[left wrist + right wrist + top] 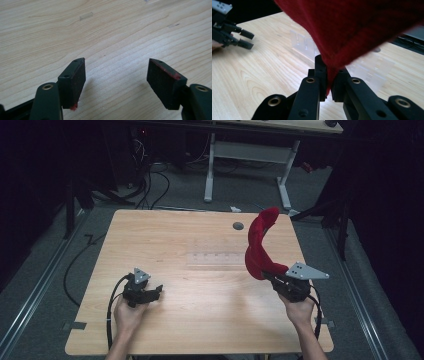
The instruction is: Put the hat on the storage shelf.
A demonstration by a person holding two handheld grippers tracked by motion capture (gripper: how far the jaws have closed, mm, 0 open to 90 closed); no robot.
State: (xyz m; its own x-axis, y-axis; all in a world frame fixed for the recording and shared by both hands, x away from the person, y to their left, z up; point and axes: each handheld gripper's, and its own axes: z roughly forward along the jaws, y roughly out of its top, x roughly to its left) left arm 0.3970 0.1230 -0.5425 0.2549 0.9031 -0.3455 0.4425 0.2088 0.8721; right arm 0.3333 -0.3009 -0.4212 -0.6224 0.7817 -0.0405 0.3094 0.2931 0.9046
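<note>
It looks like a lab: dark curtains around, a wooden table (200, 285) on grey carpet, cables (150, 185) and a desk (250, 150) far behind.

The red cloth (258, 246) (soft, fuzzy) arcs upward above the table's right side, one end pinched.

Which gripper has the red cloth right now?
The right gripper: its jaws are shut on the red cloth, lifted off the table. The left gripper is open, holding nothing.

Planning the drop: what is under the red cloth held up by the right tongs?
Below the red cloth, clamped in the right tongs, lies bare wooden table and a clear plastic rack. The cloth hides the rack's right end.
</note>
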